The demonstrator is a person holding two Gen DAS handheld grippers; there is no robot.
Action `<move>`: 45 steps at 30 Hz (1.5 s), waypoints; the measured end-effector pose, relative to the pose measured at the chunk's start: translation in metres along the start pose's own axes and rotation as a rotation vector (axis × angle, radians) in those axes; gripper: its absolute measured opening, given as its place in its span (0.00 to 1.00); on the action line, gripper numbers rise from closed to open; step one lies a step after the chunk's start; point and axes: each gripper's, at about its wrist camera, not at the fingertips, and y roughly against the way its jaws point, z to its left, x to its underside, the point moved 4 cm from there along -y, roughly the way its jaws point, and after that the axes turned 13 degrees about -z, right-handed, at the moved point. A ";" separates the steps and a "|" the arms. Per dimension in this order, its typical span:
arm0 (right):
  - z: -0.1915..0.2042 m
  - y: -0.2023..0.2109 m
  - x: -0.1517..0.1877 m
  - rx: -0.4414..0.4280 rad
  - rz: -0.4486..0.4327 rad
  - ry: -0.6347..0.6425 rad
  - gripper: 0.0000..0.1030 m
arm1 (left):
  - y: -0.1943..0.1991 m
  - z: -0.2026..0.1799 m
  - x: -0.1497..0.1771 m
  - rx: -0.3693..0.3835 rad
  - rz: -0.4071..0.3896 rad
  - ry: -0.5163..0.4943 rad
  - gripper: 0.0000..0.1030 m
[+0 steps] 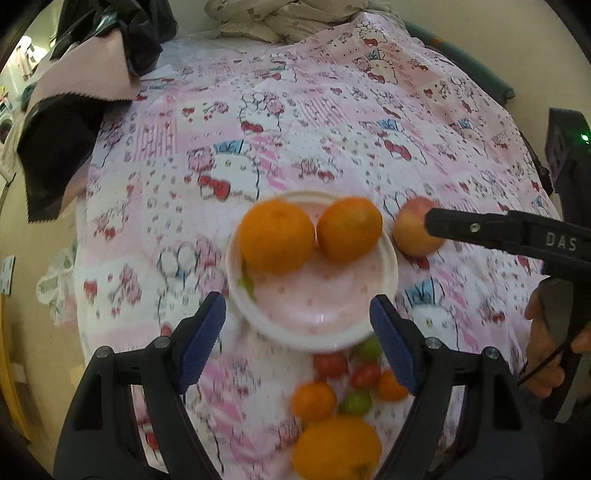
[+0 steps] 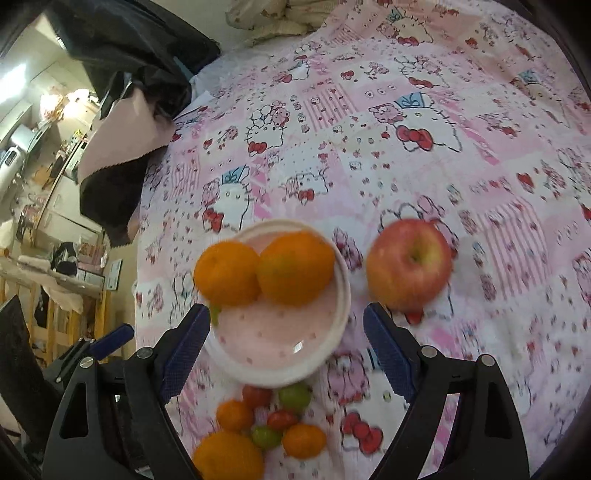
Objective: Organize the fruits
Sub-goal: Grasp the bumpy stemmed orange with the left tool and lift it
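Note:
A pink bowl [image 1: 384,273] [image 2: 341,295] sits on the cartoon-print bedspread and holds two oranges [image 1: 276,236] [image 2: 295,269]; something green [image 1: 246,284] peeks out under the left one. A red-yellow apple [image 1: 413,236] [image 2: 410,264] lies just right of the bowl. Nearer me lies a cluster of several small fruits: cherry tomatoes [image 1: 330,363] [image 2: 282,419], green grapes [image 1: 355,402] [image 2: 294,397], small oranges [image 1: 314,400] [image 2: 303,439] and a bigger orange [image 1: 336,448] [image 2: 227,458]. My left gripper [image 1: 297,343] hangs open above the bowl's near rim, holding nothing. My right gripper [image 2: 284,354] is open and empty too, above the same rim.
The bedspread [image 1: 295,129] covers the whole bed. A black and pink cloth [image 1: 74,110] [image 2: 122,147] hangs over the far left corner, and a crumpled blanket [image 1: 280,18] lies at the back. The bed's left edge drops to a cluttered room [image 2: 55,221]. A hand [image 1: 543,339] grips the right tool.

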 end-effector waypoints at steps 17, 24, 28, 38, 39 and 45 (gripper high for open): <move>-0.025 0.049 0.038 0.010 -0.045 -0.107 0.85 | 0.023 -0.029 0.119 0.019 0.178 0.016 0.86; -0.036 0.053 0.041 0.026 -0.043 -0.128 0.85 | 0.002 -0.038 0.146 -0.010 0.265 -0.049 0.86; -0.040 0.053 0.041 0.035 -0.043 -0.138 0.85 | -0.007 -0.043 0.151 -0.005 0.287 -0.060 0.86; -0.042 0.050 0.042 0.034 -0.032 -0.148 0.85 | -0.004 -0.042 0.151 0.013 0.299 -0.045 0.73; -0.042 0.050 0.041 0.032 -0.033 -0.152 0.85 | 0.001 -0.041 0.149 0.022 0.290 -0.046 0.73; -0.055 0.055 0.033 0.021 -0.048 -0.221 0.85 | 0.040 -0.043 0.109 0.071 0.136 -0.016 0.73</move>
